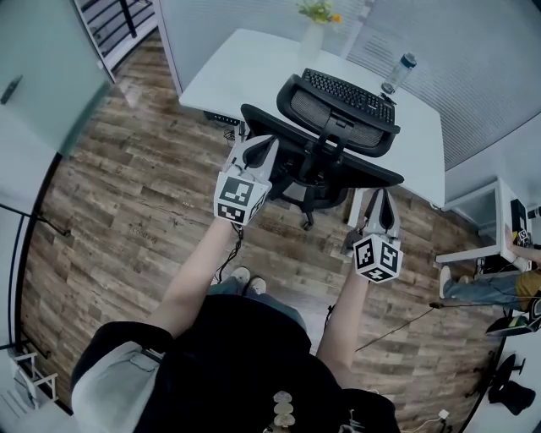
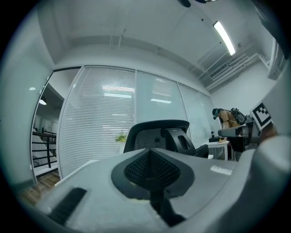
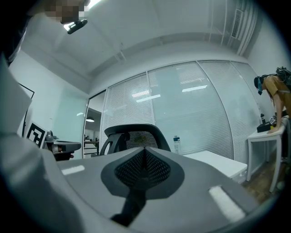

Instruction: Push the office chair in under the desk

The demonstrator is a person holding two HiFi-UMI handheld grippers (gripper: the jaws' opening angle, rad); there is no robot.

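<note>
The black office chair (image 1: 317,156), with a mesh headrest (image 1: 338,110), stands in front of the white desk (image 1: 245,72), its back towards me and its seat partly beneath the desk edge. My left gripper (image 1: 263,145) is shut and empty, its tips by the left end of the chair back; I cannot tell if they touch. My right gripper (image 1: 381,196) is also shut and empty, just short of the right end of the back. In the left gripper view the chair (image 2: 157,134) rises beyond the shut left gripper (image 2: 152,157). The right gripper view shows the chair (image 3: 136,135) past the shut right gripper (image 3: 144,157).
On the desk lie a black keyboard (image 1: 348,91), a water bottle (image 1: 399,73) and a vase of flowers (image 1: 314,25). A small white side table (image 1: 483,221) and another person (image 1: 499,287) are at the right. A cable (image 1: 397,326) runs over the wooden floor. A stair railing (image 1: 118,21) is at the far left.
</note>
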